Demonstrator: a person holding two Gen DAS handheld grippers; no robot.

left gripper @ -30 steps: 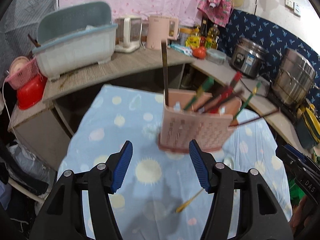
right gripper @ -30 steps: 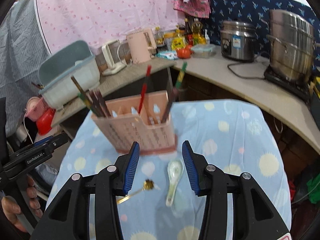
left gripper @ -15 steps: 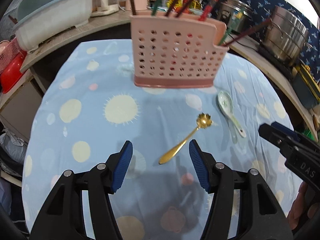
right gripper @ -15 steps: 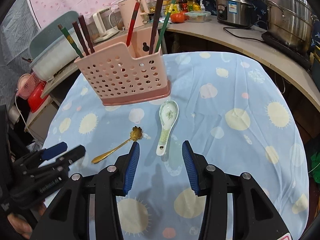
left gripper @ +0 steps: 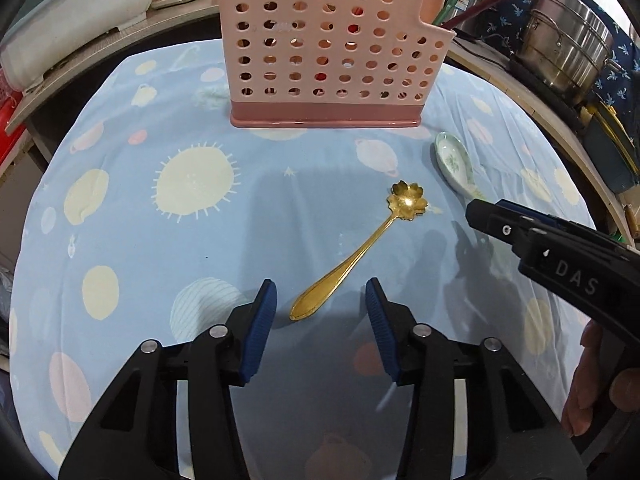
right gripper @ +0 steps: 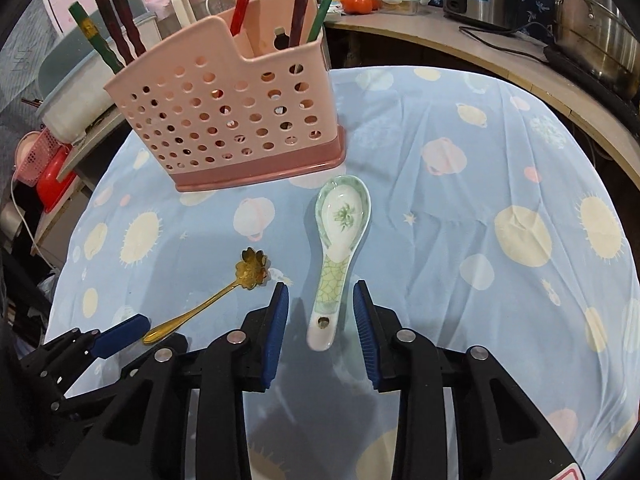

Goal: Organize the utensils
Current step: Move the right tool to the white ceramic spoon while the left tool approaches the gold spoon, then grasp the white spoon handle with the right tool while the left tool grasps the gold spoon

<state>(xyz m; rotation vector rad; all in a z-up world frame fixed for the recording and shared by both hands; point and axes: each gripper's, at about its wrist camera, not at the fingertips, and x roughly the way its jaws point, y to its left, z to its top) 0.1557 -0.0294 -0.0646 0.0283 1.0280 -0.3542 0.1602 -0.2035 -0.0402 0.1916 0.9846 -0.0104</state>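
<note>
Taking the pink holder (right gripper: 236, 112) as the landmark, and going from its left to its right: chopsticks (right gripper: 116, 28) stand in its left end and more stand in the raised compartment at its right, so that part of the sorting looks done. Two pieces lie loose on the blue cloth (left gripper: 168, 248) in front of it.

Toward its left lies the gold spoon (left gripper: 360, 248), flower bowl nearer the holder and handle pointing away. A second ago the left gripper (left gripper: 320, 312) looked at the holder from higher up with its jaws wider; now it has dropped close to the cloth, the handle tip lies between its blue pads (left gripper: 262, 328), and the jaws are closing. The pads are apart and do not touch the handle.

In front of the holder's right end lies the white ceramic spoon (right gripper: 340, 248), bowl just beside the holder's base and handle pointing away. The right gripper (right gripper: 320, 316) has sunk likewise from a higher view. Its jaws are closing, the handle end sits between the pads (right gripper: 276, 320), and a gap shows on each side, so nothing is clamped.

Both hands have gone from approach to the start of a pinch. The likely next step is to finish both grips, lift, and drop each spoon into the holder. The thin gold handle lies flat on soft cloth, so the pads may catch fabric or slip.
</note>
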